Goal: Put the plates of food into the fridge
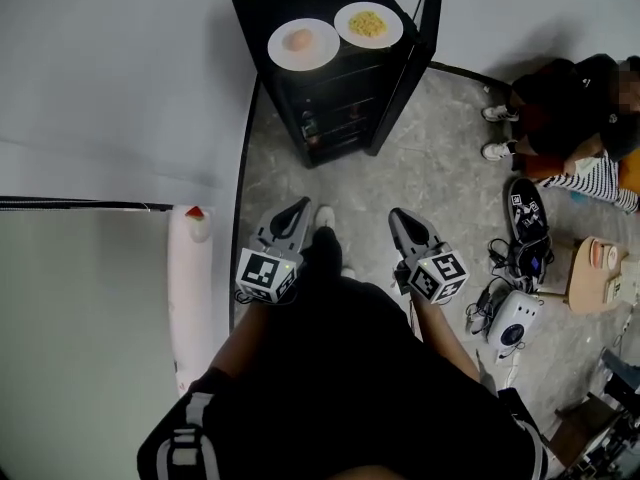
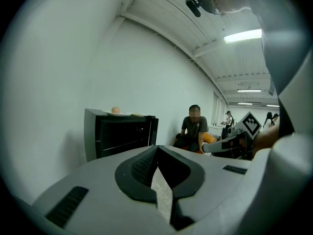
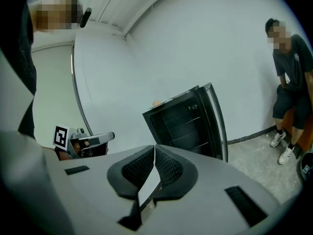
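A black fridge (image 1: 330, 78) stands on the floor ahead, its door (image 1: 408, 63) swung open to the right. On its top sit two white plates: one with a round pinkish food (image 1: 302, 43), one with yellow noodles (image 1: 368, 25). My left gripper (image 1: 297, 210) and right gripper (image 1: 396, 218) hang side by side well short of the fridge, both shut with nothing between the jaws. In the left gripper view the fridge (image 2: 120, 136) carries the pinkish food plate (image 2: 116, 112). The right gripper view shows the fridge's dark shelves (image 3: 183, 124) and open door (image 3: 216, 119).
A person (image 1: 580, 108) sits on the floor right of the fridge. Cables, a white device (image 1: 515, 323), a dark shoe-like item (image 1: 527, 213) and a wooden board (image 1: 592, 273) lie at right. A white wall and a pale roll (image 1: 190, 288) stand at left.
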A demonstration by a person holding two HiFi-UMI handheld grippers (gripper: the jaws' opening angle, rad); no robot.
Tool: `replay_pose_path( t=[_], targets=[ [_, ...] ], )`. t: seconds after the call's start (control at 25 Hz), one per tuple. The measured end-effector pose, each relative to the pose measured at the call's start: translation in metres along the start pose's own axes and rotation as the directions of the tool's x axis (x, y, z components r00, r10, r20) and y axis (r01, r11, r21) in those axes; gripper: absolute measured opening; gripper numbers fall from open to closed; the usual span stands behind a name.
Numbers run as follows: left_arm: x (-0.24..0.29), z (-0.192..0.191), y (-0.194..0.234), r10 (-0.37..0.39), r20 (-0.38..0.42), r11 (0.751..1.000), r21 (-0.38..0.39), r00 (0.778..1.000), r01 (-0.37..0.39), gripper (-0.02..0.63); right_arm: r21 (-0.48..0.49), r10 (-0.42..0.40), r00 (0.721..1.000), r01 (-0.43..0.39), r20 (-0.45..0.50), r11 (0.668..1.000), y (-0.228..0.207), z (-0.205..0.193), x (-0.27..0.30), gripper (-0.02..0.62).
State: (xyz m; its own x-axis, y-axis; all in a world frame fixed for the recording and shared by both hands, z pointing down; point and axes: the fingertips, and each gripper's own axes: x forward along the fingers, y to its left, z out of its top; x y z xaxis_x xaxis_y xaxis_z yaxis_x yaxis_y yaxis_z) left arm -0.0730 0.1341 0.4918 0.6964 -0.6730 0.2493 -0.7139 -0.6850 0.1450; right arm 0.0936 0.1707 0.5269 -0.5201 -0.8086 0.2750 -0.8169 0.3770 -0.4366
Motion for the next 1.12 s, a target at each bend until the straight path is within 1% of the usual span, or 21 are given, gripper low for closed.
replay_pose_path(
  t=[0.04,0.16,0.2,0.36,0.52,0.68,0.8,1.04,1.12],
  targets=[
    [0.008,0.005,0.010,0.000,-0.002,1.000,-0.006,1.000,0.000,0.021,0.009,0.000,1.000,0.000,-0.001,1.000,-0.004,0.007,0.010,0.026],
    [0.031,0.015,0.042,0.006,0.005,0.998,-0.057,1.000,-0.005,0.021,0.024,-0.009,1.000,0.009,-0.005,1.000,-0.018,0.027,0.041,0.026],
    [0.039,0.017,0.052,0.006,0.005,0.999,-0.053,1.000,-0.005,0.021,0.035,-0.012,1.000,0.012,-0.002,0.999,-0.022,0.032,0.052,0.026],
    [0.069,0.022,0.079,-0.017,-0.006,1.000,0.011,1.000,0.017,0.021,0.072,-0.028,1.000,0.028,0.000,0.997,-0.039,0.052,0.086,0.026],
    [0.096,0.036,0.102,-0.034,-0.010,0.999,0.012,0.999,0.034,0.021,0.090,-0.031,1.000,0.031,-0.003,0.995,-0.053,0.071,0.123,0.026],
    [0.118,0.046,0.121,-0.062,-0.022,0.998,0.012,0.998,0.062,0.021,0.120,-0.009,1.000,0.008,0.007,0.993,-0.064,0.093,0.157,0.025],
    [0.129,0.050,0.133,-0.076,-0.031,0.997,0.022,0.997,0.076,0.021,0.147,-0.013,1.000,0.010,0.021,0.989,-0.072,0.105,0.177,0.026],
    [0.146,0.051,0.148,-0.105,-0.042,0.994,0.021,0.994,0.106,0.021,0.193,-0.041,0.998,0.029,0.054,0.981,-0.089,0.123,0.195,0.026],
    [0.147,0.050,0.145,-0.113,-0.039,0.993,0.016,0.993,0.114,0.021,0.231,-0.041,0.997,0.025,0.065,0.973,-0.092,0.125,0.194,0.026]
  ],
)
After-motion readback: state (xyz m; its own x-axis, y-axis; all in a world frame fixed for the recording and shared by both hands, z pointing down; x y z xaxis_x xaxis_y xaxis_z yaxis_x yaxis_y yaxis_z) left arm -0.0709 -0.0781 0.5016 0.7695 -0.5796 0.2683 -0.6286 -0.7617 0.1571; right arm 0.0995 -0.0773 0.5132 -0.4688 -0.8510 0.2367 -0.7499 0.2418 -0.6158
